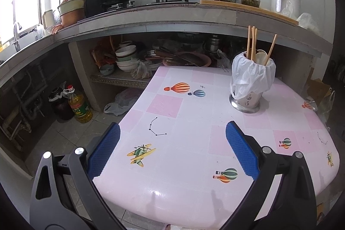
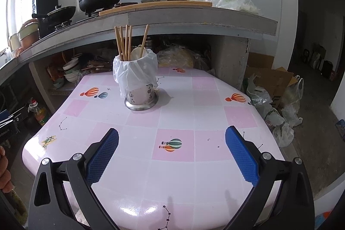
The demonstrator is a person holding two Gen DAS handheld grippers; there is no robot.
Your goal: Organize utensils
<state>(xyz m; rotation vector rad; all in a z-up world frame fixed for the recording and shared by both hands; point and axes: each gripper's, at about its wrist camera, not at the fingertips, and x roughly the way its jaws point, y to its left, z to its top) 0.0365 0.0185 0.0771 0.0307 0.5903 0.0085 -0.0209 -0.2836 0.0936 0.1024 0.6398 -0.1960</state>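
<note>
1. Pink tiled counter (image 2: 176,113) in a cluttered kitchen carries one steel utensil holder (image 2: 141,98), bag-lined, toward the far edge.
2. We count five chopsticks (image 2: 124,44) and at least one pale spoon (image 2: 138,50) inside — none loose.
3. Left tongs (image 1: 172,139) and right tongs (image 2: 172,143) gape wide, empty.
4. Snagging the bag could topple the holder.

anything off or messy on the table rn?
One oddity: the utensil holder has a white plastic bag draped loosely over its rim. The chopsticks in it splay at different angles, one leaning apart from the rest. No spills or loose utensils on the table. Both tongs, left and right, are open and hold nothing.
</note>
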